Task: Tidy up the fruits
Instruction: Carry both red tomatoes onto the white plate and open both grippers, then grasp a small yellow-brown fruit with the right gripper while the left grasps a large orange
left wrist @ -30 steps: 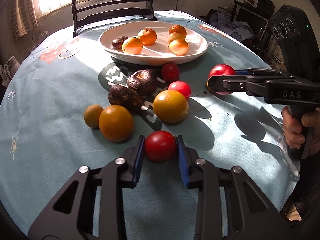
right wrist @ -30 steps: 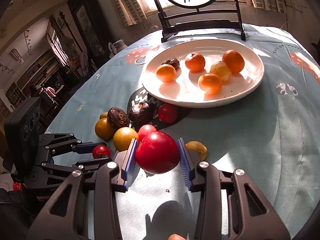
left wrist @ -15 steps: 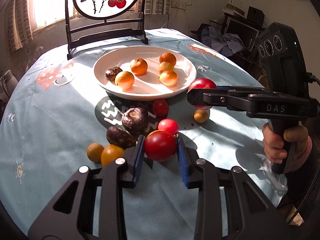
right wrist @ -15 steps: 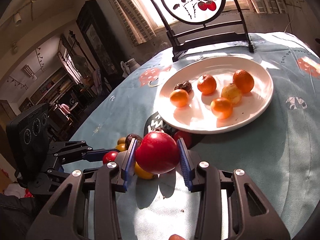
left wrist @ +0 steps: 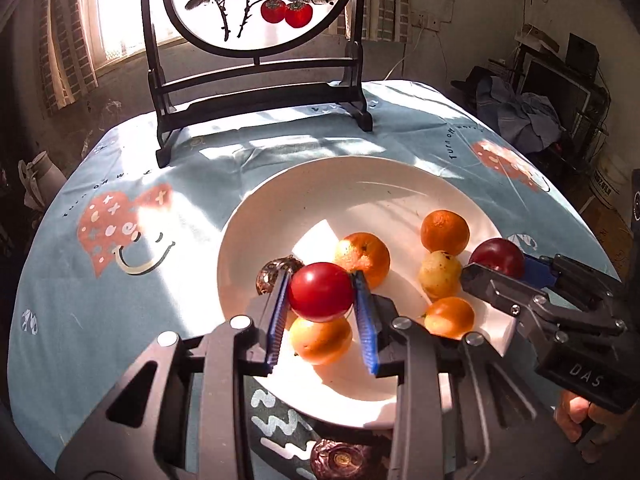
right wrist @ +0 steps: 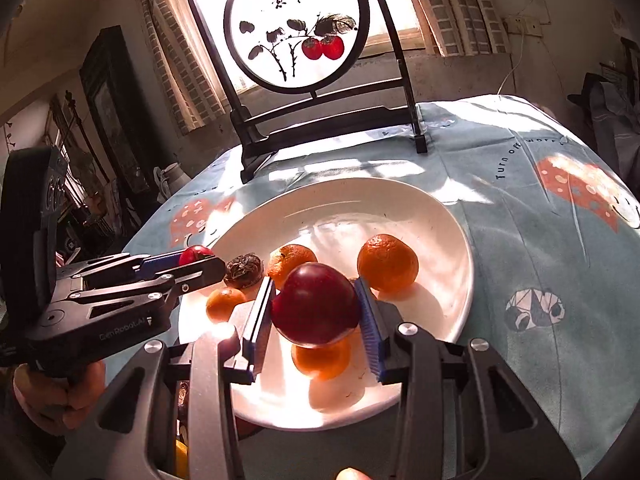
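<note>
both hand-held grippers (left wrist: 321, 298) (right wrist: 316, 308) reached the plate (left wrist: 256, 224); lower fruit cut off.

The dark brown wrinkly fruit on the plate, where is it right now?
In the left wrist view the dark brown fruit lies on the white plate's left side, just behind the left gripper's left finger.

Harsh window backlight, plate (left wrist: 248, 240) glare, dark fisheye corners

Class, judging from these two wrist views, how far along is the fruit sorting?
Done: oranges already lie on the white plate. In hand: left gripper holds a red tomato, right gripper a dark red fruit, both above the plate. Left: releasing both; one dark brown fruit remains on the tablecloth.
</note>
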{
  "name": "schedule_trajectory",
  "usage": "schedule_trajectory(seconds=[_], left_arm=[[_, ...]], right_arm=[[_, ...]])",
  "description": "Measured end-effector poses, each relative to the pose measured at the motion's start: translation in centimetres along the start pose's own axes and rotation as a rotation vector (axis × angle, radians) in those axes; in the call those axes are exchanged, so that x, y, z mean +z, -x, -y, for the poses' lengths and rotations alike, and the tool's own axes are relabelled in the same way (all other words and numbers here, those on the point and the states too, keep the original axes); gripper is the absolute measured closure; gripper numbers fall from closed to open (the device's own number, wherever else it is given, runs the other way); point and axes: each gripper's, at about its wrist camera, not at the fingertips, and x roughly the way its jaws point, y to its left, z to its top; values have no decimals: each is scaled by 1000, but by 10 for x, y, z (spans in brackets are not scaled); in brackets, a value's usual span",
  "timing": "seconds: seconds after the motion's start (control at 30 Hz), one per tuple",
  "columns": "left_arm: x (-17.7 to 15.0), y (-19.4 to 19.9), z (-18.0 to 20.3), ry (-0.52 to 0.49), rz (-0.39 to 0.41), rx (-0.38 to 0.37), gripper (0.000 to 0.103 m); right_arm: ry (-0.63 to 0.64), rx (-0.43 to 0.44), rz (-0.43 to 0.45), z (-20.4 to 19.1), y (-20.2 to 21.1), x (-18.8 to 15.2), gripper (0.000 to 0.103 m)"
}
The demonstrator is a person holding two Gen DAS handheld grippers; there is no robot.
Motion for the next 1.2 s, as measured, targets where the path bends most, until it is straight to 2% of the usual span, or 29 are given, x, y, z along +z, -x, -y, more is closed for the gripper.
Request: schedule_trajectory(seconds=[0.17, 0.2, 0.27, 0.33, 0.5, 0.73, 0.83, 0.87, 0.97, 1.07, 1.2], left_arm=[[6, -18, -6, 16, -26, 37, 70], [6, -18, -7, 15, -26, 49, 68], [5, -12, -6, 4, -2, 94, 31], [3, 1, -6, -1, 47, 133, 22], [-7, 33, -3, -23, 93, 155, 17], [-33, 70, -3, -31, 135, 153, 11], [-46, 77, -5, -28, 145, 166, 8], [-51, 78, -7, -26, 146, 165, 7], [-71, 78, -21, -6, 132, 155, 6], [-85, 73, -42, 59, 68, 163, 6], [-99, 76, -70, 152, 40, 150, 6]], right_arm=[[25, 5, -10, -3, -10, 2, 61], [27, 6, -16, -3, -11, 3, 53], [27, 9, -2, -4, -5, 3, 47], [37, 13, 27, -7, 4, 5, 47], [48, 62, 65, -17, 29, 4, 46], [92, 84, 63, -26, 53, -11, 46], [99, 102, 30, -25, 57, -18, 46], [103, 107, 13, -25, 58, -20, 37], [130, 115, -47, -26, 58, -31, 35], [163, 75, -108, -28, 53, -45, 35], [217, 18, -180, -33, 47, -62, 35]])
